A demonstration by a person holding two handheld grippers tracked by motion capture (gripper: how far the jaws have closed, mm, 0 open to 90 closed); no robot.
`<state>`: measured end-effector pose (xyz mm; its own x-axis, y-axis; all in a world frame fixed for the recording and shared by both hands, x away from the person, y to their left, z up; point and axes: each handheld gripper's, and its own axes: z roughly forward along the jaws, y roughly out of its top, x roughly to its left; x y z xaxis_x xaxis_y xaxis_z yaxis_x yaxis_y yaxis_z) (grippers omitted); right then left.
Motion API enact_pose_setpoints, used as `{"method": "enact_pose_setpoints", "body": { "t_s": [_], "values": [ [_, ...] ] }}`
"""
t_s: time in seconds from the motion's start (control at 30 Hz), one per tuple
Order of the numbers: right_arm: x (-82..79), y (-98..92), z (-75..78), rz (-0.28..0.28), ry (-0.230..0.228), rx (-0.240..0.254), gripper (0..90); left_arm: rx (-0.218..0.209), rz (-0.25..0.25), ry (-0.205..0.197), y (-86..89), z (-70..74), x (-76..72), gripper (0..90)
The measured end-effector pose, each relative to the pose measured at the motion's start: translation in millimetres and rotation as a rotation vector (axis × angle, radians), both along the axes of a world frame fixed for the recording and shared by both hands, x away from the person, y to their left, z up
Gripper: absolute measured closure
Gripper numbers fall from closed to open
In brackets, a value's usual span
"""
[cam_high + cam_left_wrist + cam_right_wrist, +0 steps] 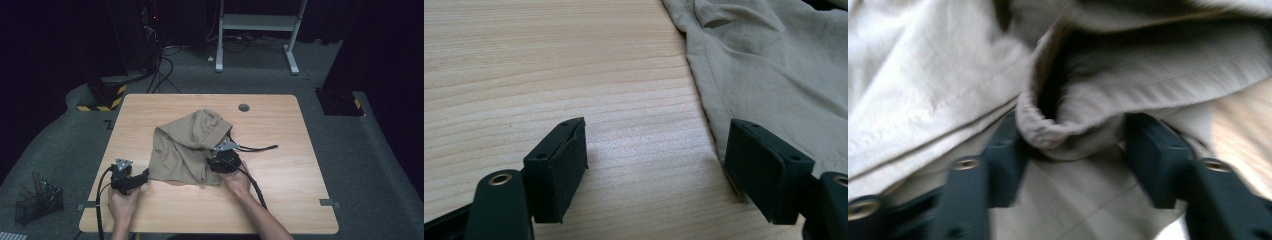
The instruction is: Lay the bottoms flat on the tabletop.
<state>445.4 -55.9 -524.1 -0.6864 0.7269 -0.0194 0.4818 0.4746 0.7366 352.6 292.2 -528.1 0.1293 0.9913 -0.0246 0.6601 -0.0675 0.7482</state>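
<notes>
Khaki garment (187,147), probably shorts or trousers, lying crumpled in a loose heap near the middle of the bench (280,200), its upper part bunched and rolled over on itself, its lower part spread flatter toward the person. Right gripper (1073,150) set on the garment's right edge, jaws partly open with a rolled hem fold (1058,132) between them; the blurred pads do not yet appear to press on the cloth. Left gripper (656,167) low over the bare bench at the garment's near left corner, jaws wide and empty, the cloth's seamed edge (711,107) lying just inside its right jaw. Judged state: folding or straightening barely begun; both grasps remain to be made, and the heap is yet to be spread flat.
</notes>
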Motion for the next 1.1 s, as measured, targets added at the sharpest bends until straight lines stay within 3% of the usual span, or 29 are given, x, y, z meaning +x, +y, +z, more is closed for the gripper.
{"method": "enact_pose_setpoints", "body": {
  "t_s": [0.23, 0.53, 0.9, 1.1],
  "values": [
    [-0.7, -1.7, 0.6, 0.029, -0.006, 0.001, 69.3, 0.001, -0.001, -0.001, -0.2, 0.0, 0.0, 24.8],
    [-1.4, -3.8, 1.3, 0.030, -0.014, -0.015, 74.4, 0.002, 0.000, -0.001, -0.3, -0.1, 0.0, 24.8],
    [-6.6, -21.5, 0.5, 0.007, -0.022, -0.009, 75.1, 0.005, -0.024, 0.001, -2.6, -0.2, 0.7, 23.7],
    [-12.3, -36.3, 0.7, -0.012, -0.025, -0.013, 75.1, -0.002, -0.051, 0.009, -2.5, -0.2, 1.1, 18.2]
  ]
}}
